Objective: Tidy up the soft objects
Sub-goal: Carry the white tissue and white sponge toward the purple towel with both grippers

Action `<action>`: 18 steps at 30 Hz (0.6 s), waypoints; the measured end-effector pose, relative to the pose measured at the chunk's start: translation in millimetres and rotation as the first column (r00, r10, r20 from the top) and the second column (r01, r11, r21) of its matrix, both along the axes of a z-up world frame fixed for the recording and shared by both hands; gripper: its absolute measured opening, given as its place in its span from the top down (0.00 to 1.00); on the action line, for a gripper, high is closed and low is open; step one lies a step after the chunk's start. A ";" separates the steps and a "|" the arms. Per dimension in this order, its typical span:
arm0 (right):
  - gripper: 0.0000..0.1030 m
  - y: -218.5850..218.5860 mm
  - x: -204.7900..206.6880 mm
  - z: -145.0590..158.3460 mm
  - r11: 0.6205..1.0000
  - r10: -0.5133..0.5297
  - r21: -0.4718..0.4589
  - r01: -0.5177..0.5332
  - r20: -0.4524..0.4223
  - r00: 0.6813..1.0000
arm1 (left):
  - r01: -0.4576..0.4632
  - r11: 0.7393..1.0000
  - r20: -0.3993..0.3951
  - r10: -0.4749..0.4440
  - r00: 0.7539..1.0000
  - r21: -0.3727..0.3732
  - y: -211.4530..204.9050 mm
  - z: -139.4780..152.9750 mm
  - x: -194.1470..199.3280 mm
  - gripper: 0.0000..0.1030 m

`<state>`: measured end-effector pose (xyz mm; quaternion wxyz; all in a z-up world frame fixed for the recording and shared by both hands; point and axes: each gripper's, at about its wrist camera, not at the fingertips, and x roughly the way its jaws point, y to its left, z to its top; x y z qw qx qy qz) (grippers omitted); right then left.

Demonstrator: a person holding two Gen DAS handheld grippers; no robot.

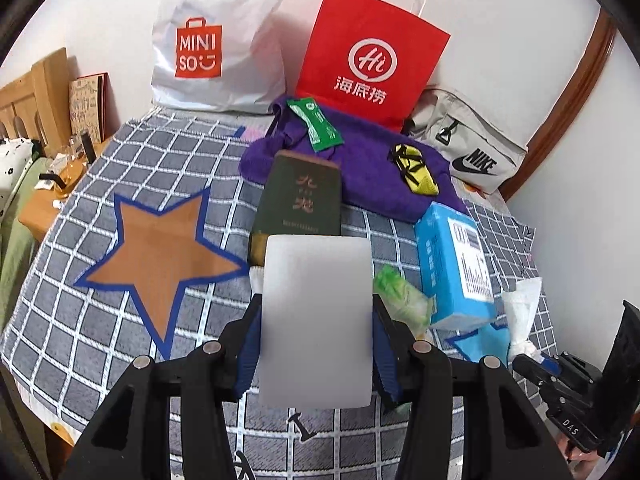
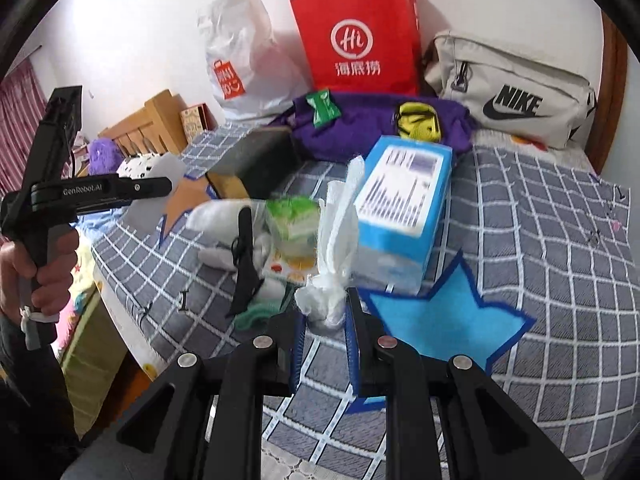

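My left gripper [image 1: 316, 312] is shut on a white soft block [image 1: 316, 320], held upright above the checked cloth [image 1: 100, 340] near an orange star patch [image 1: 160, 252]. My right gripper [image 2: 325, 320] is shut on a crumpled white tissue [image 2: 332, 240], beside a blue star patch [image 2: 444, 320]. In the right wrist view the left gripper [image 2: 160, 186] shows at the left, held by a hand [image 2: 40, 264]. A blue tissue box [image 2: 404, 200], a green-and-white packet [image 2: 292, 216] and white soft pieces [image 2: 224, 216] lie between the stars.
A dark green book [image 1: 300, 196] leans on a purple cloth [image 1: 360, 164] carrying a green sachet [image 1: 318, 124] and a yellow item [image 1: 414, 170]. Behind stand a white Miniso bag [image 1: 216, 40], a red paper bag [image 1: 368, 56] and a grey Nike bag [image 1: 472, 148]. A wooden bedside table [image 1: 48, 200] is at left.
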<state>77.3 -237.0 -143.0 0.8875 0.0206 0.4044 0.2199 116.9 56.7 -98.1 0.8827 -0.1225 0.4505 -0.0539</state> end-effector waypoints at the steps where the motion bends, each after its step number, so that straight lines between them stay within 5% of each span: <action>1: 0.82 -1.0 3.1 3.9 1.000 -0.001 0.002 0.001 0.007 1.000 | -0.003 1.000 0.004 0.003 1.000 0.000 0.5 2.6 2.5 0.54; 18: 0.82 -6.9 56.7 43.8 1.000 -0.008 -0.001 0.008 0.078 0.997 | -0.017 1.000 0.065 0.016 0.998 0.009 6.9 33.4 41.3 0.54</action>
